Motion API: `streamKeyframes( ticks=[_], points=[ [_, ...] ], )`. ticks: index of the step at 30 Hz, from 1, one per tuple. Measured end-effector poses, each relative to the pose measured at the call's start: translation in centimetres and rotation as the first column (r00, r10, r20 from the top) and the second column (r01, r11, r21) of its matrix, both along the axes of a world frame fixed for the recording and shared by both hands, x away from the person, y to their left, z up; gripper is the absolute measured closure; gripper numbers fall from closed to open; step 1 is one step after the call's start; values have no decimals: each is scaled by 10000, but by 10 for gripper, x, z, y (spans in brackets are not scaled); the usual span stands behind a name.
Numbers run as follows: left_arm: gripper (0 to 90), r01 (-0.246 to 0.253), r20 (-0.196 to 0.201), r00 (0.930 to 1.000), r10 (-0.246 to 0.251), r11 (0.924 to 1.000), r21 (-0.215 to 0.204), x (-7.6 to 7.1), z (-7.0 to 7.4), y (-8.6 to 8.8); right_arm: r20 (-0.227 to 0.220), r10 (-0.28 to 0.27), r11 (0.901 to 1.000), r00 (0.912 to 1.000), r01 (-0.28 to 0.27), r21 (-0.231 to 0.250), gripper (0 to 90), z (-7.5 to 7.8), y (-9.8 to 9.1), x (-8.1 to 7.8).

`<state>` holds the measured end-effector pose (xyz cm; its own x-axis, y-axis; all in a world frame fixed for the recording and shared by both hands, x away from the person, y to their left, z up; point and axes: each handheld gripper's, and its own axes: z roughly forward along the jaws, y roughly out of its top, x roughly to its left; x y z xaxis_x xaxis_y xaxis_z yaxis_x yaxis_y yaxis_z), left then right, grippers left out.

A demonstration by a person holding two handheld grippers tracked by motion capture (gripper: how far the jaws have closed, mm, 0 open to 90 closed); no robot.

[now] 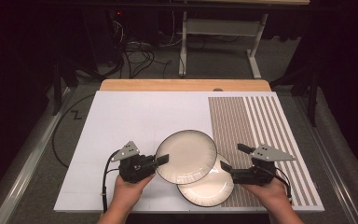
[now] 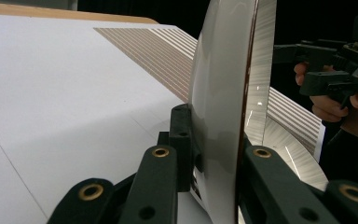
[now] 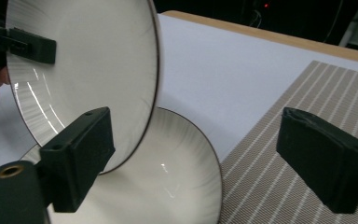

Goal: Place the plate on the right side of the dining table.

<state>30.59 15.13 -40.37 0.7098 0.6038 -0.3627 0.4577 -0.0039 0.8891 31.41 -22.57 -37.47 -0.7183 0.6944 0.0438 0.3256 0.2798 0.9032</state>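
Lower plate part-covered; plates cut off in both gripper views.

In the high view the upper plate (image 1: 186,156) hides the lower plate's (image 1: 207,189) far-left part. The left gripper view crops the upper plate at top and bottom. The right gripper view crops both plates at its edges.

White dark-rimmed plate (image 1: 186,156) lifted, overlapping second plate (image 1: 212,191) lying flat

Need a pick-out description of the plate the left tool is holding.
Start at the white board on the table, near edge, just left of the striped mat. Two cream plates with dark rims overlap there. The one you want is the upper plate, lifted and clamped at its left rim by the left tool; the lower plate lies flat under it.
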Motion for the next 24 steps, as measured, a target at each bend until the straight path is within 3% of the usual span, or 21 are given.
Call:
streamKeyframes(
  ticks=[7,10,12,13,19,24],
  points=[
    [799,8,26,10000,-8,10000,15,0,0,0,-441,431,9990,9981,-427,102,204,-2,19,10],
    [799,13,38,10000,-13,10000,14,0,0,0,-571,585,9983,9967,-579,117,291,-3,29,14],
    [799,17,38,10000,-17,10000,9,0,0,0,-662,620,9980,9959,-611,149,304,-3,31,16],
    [799,16,43,10000,-16,10000,14,0,0,0,-857,754,9969,9935,-733,268,361,-5,34,19],
    [798,32,50,10000,-32,10000,28,0,0,0,-998,1027,9946,9897,-1008,242,493,-9,41,19],
    [798,35,68,10000,-35,10000,41,0,0,0,-1205,1169,9923,9858,-1110,549,638,-12,40,21]
  ],
)
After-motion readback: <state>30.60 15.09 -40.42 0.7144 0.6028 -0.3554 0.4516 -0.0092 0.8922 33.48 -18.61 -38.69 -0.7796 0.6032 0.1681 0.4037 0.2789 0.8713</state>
